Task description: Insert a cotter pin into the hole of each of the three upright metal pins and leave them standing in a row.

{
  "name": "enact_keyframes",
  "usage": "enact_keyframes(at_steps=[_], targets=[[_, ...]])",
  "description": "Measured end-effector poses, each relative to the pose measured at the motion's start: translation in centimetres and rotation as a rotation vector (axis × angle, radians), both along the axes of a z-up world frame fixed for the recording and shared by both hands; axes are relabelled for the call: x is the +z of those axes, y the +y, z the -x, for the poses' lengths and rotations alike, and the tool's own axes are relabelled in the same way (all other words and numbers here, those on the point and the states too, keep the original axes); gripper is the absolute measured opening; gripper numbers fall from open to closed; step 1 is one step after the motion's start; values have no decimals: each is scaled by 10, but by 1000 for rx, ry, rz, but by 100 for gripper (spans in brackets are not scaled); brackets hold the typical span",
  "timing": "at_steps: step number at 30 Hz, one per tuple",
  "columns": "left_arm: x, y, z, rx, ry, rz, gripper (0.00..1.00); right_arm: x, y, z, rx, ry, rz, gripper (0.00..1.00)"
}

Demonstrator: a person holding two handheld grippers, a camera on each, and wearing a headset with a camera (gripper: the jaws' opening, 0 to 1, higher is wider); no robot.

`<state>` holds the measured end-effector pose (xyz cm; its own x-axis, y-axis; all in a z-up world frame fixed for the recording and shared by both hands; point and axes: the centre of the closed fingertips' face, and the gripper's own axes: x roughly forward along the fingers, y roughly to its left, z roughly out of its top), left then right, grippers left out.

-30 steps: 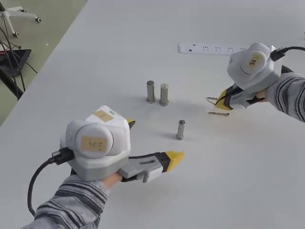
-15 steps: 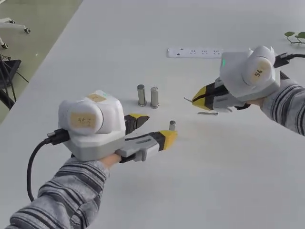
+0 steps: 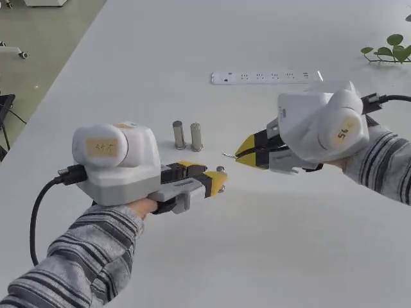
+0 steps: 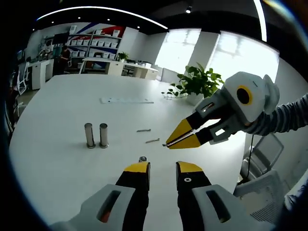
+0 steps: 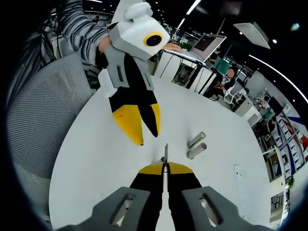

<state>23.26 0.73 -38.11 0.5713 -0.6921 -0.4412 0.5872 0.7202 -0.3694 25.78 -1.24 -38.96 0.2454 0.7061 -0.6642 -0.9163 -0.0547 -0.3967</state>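
Note:
Two upright metal pins [image 3: 179,135] [image 3: 196,136] stand side by side; they also show in the left gripper view [image 4: 89,135] [image 4: 103,135]. A third, shorter pin [image 3: 220,170] [image 4: 142,159] stands at the tips of my left gripper [image 3: 207,175] [image 4: 162,167], which is open with its jaws either side of it. My right gripper [image 3: 243,156] [image 5: 164,168] is shut on a thin cotter pin [image 3: 228,154] [image 5: 166,153], held in the air just right of that pin and pointing toward it.
Two more cotter pins [image 4: 143,130] [image 4: 152,141] lie on the white table beyond the lone pin. A white power strip [image 3: 266,77] lies farther back, and a green plant [image 3: 385,50] sits at the far right. The table's left edge drops to the floor.
My right gripper has risen from the table holding a cotter pin and moved left toward the lone pin. My left gripper has advanced until its jaws flank that pin.

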Motion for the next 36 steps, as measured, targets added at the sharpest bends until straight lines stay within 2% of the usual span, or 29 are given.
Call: enact_keyframes(at_steps=[5, 13, 16, 30, 34, 36], targets=[[3, -4, 1, 15, 31, 49, 13, 4, 3, 17, 32, -13, 4, 0], [6, -9, 4, 13, 57, 91, 6, 6, 6, 27, 45, -14, 1, 0], [5, -11, 5, 5, 47, 70, 3, 7, 7, 29, 43, -3, -6, 0], [4, -10, 8, 0, 71, 82, 0, 4, 11, 34, 60, -2, 8, 0], [4, -12, 11, -16, 59, 78, 0, 4, 10, 35, 46, 16, 3, 0], [4, -13, 12, -31, 39, 61, 0, 4, 10, 36, 43, 25, 1, 0]])
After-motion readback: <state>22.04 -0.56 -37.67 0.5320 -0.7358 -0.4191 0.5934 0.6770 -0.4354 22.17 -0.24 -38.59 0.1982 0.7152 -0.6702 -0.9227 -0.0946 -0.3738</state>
